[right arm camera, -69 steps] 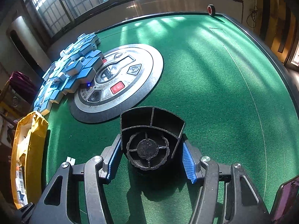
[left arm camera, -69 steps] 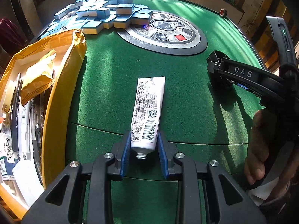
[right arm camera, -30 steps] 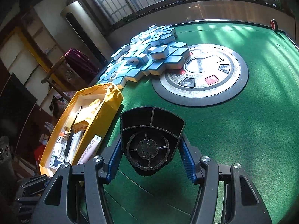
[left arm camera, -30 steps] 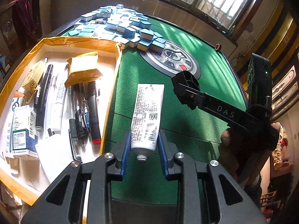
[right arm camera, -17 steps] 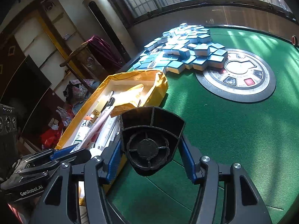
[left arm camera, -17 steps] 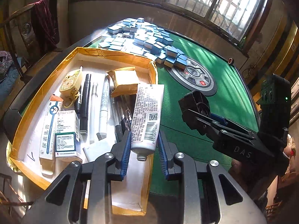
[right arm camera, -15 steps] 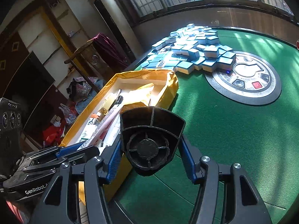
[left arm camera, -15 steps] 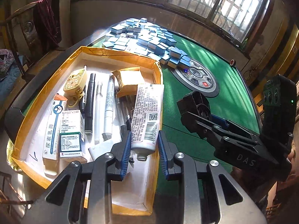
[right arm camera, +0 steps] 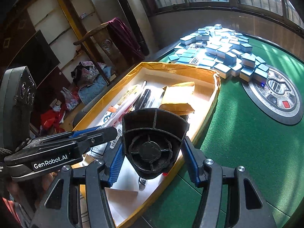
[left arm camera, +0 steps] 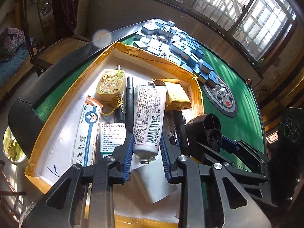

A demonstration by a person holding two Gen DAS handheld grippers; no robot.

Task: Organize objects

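A white ointment tube point(left arm camera: 149, 114) with a barcode and an uncapped threaded neck is clamped in my left gripper point(left arm camera: 145, 142), which is shut on it. It hangs over the middle of the yellow-rimmed box point(left arm camera: 152, 55). My right gripper point(right arm camera: 153, 148) is shut on a black fan-shaped plastic piece point(right arm camera: 153, 129) with a round ribbed hub, held above the box's right rim point(right arm camera: 214, 102). In the left wrist view that black piece point(left arm camera: 207, 125) hovers just right of the tube. The left gripper point(right arm camera: 106, 131) reaches in from the left in the right wrist view.
The box holds pens point(left arm camera: 130, 98), two medicine cartons point(left arm camera: 88, 131), a round yellow toy point(left arm camera: 110, 84), a brown packet point(left arm camera: 176, 93) and white paper. Blue mahjong tiles point(left arm camera: 176, 45) are heaped beyond it on the green felt point(right arm camera: 247, 152), beside a round control console point(right arm camera: 275, 93).
Both grippers have swung left from over the green felt to above the yellow box, carrying the tube and the black piece. Neither grip has changed.
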